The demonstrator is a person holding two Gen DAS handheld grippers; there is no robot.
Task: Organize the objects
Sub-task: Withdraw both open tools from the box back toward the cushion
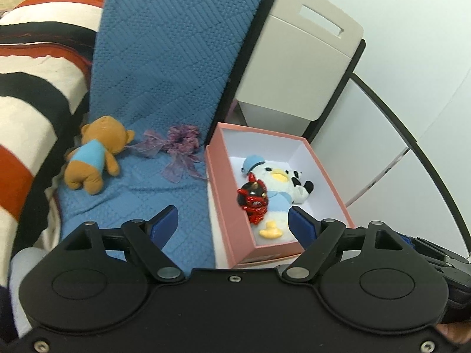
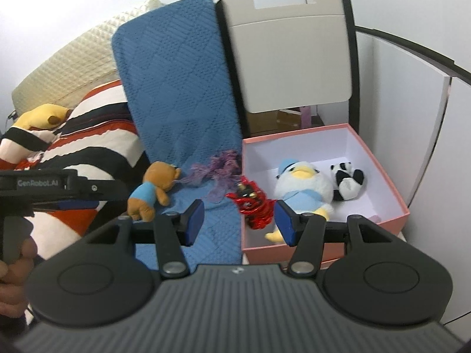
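Observation:
An open pink box (image 1: 223, 203) (image 2: 265, 253) stands beside a blue blanket (image 1: 164, 58) (image 2: 182, 88). Inside lie a white duck plush (image 1: 276, 182) (image 2: 300, 185), a small panda (image 1: 301, 186) (image 2: 347, 182) and a shiny red figure (image 1: 254, 203) (image 2: 253, 206) against the left wall. On the blanket lie a brown bear (image 1: 94, 156) (image 2: 153, 188) and a purple ribbon scrunchie (image 1: 179, 144) (image 2: 217, 170). My left gripper (image 1: 232, 217) hovers open, short of the box, nothing between its pads. My right gripper (image 2: 238, 214) is also open and holds nothing.
A grey chair back (image 1: 294, 58) (image 2: 288, 58) rises behind the box. Striped bedding (image 1: 35, 88) (image 2: 97, 135) lies left of the blanket, with a yellow plush (image 2: 41, 117) on it. A hand (image 2: 11, 267) holds the left gripper's body (image 2: 44, 188) at the left edge. White panels stand at right.

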